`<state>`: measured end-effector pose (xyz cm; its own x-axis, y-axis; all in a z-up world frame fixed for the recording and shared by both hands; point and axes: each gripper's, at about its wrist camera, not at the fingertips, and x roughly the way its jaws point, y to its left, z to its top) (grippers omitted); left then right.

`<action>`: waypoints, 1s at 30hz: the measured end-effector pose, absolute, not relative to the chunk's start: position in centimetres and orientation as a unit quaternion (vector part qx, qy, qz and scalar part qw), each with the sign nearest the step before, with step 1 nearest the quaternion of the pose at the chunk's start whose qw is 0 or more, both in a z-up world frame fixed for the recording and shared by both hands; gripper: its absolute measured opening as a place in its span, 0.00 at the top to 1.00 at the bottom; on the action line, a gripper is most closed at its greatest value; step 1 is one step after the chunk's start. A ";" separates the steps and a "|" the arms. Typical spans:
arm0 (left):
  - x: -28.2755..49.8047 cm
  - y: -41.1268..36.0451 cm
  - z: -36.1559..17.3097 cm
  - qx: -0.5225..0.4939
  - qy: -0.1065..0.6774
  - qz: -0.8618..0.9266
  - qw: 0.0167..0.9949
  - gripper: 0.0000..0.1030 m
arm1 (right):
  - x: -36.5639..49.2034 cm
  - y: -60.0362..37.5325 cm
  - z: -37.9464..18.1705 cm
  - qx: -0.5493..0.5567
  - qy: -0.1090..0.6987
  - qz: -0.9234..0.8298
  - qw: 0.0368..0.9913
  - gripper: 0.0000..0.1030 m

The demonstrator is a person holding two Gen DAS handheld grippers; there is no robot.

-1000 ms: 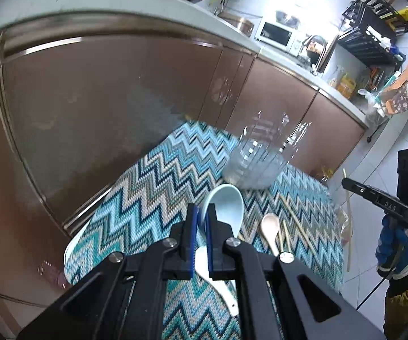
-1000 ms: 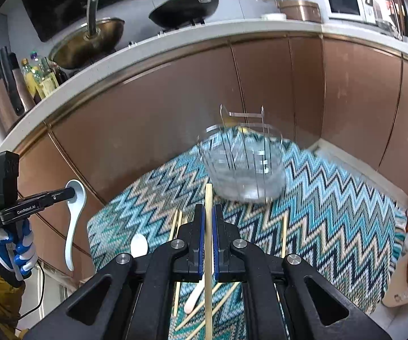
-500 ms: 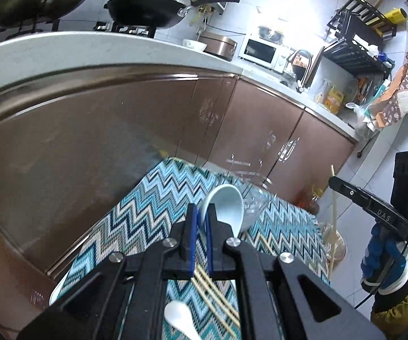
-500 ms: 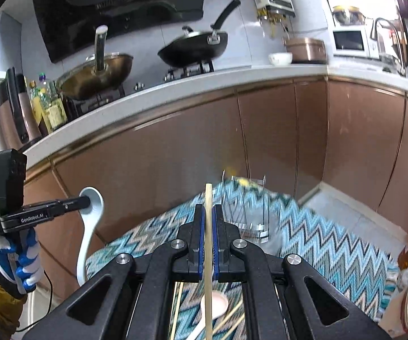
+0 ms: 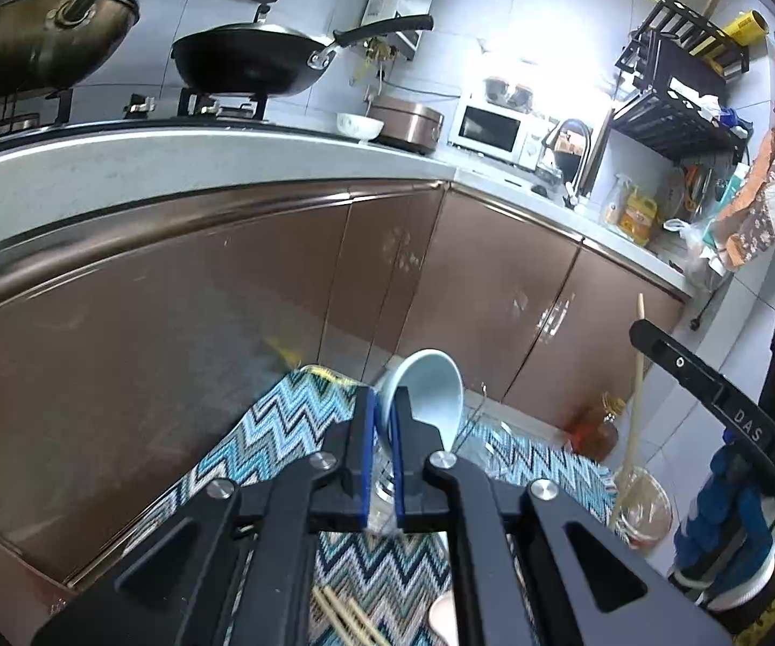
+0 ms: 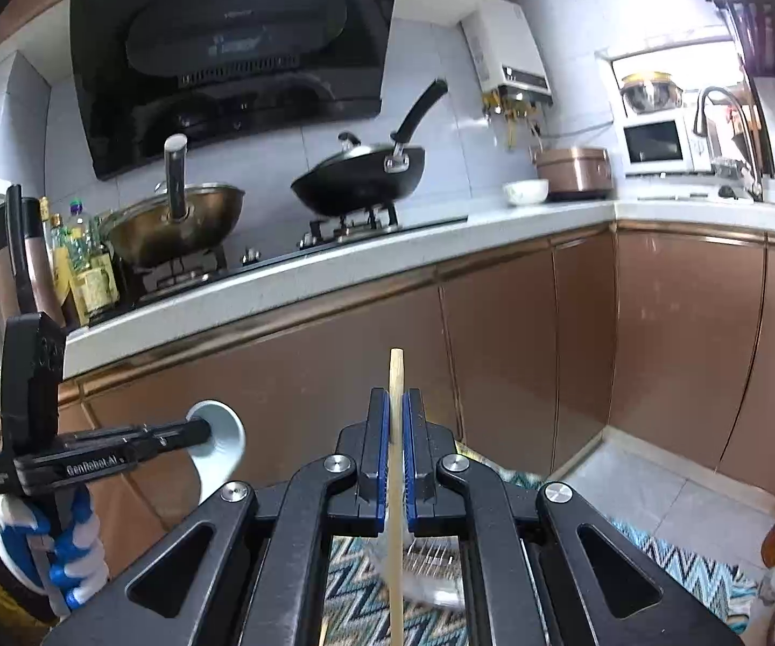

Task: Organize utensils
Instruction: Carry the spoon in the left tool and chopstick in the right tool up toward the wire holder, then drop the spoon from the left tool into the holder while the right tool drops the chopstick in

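Observation:
In the left wrist view my left gripper [image 5: 382, 404] is shut on a pale blue ceramic spoon [image 5: 428, 393], whose bowl sticks up past the fingertips. In the right wrist view my right gripper [image 6: 396, 401] is shut on a single wooden chopstick [image 6: 396, 371] that stands upright between the pads. Each gripper shows in the other's view: the right gripper [image 5: 710, 393] with its chopstick [image 5: 636, 377], the left gripper [image 6: 194, 430] with the spoon [image 6: 223, 447]. Both are lifted above the zigzag mat [image 5: 280, 430]. The clear utensil holder [image 6: 430, 565] is mostly hidden behind the fingers.
More chopsticks [image 5: 344, 619] and a wooden spoon [image 5: 441, 613] lie on the mat. Brown cabinet doors [image 6: 495, 350] rise close behind it, under a counter with a wok [image 6: 360, 183]. An oil bottle [image 5: 594, 425] and a jar [image 5: 640, 506] stand on the floor to the right.
Both grippers have risen and tilted up with the spoon and the chopstick still held. The mat and holder have sunk low in both views, and the counter and stove have come into sight.

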<state>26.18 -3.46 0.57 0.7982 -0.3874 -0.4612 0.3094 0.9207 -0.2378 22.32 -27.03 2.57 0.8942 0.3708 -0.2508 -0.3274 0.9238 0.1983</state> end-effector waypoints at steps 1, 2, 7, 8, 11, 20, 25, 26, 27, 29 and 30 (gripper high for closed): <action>26.5 -4.1 0.6 -0.073 0.250 -0.177 0.949 0.95 | 22.5 -27.0 2.6 0.075 0.134 0.178 0.972 0.95; 26.7 -4.4 0.6 -0.073 0.245 -0.173 0.951 0.95 | 22.8 -27.0 2.6 0.075 0.126 0.175 0.974 0.95; 27.9 -6.6 0.8 -0.068 0.178 -0.122 0.974 0.95 | 23.8 -27.2 3.1 0.072 0.068 0.149 0.984 0.95; 28.3 -7.3 0.7 -0.063 0.165 -0.110 0.978 0.95 | 24.1 -27.2 3.1 0.072 0.055 0.141 0.986 0.95; 29.5 -9.3 -0.1 -0.045 0.135 -0.082 0.986 0.95 | 25.5 -26.9 3.0 0.064 0.022 0.114 0.991 0.95; 31.8 -11.7 -4.9 -0.032 0.097 -0.041 0.994 0.95 | 29.8 -26.6 -1.5 0.066 -0.002 0.077 0.995 0.95; 32.3 -12.4 -7.8 -0.028 0.090 -0.034 0.995 0.94 | 30.0 -26.1 -5.7 0.056 0.028 0.070 0.996 0.95; 32.3 -12.3 -8.1 -0.029 0.091 -0.036 0.995 0.92 | 29.8 -25.9 -6.5 0.047 0.033 0.068 0.996 0.95; 32.1 -12.2 -8.4 -0.029 0.088 -0.039 0.995 0.91 | 29.3 -25.8 -7.1 0.038 0.034 0.063 0.997 0.92; 31.6 -11.9 -8.5 -0.029 0.095 -0.054 0.994 0.83 | 28.8 -25.8 -7.7 0.037 0.042 0.066 0.996 0.77; 31.3 -11.7 -8.4 -0.033 0.097 -0.060 0.993 0.78 | 28.6 -25.9 -7.9 0.036 0.045 0.066 0.996 0.70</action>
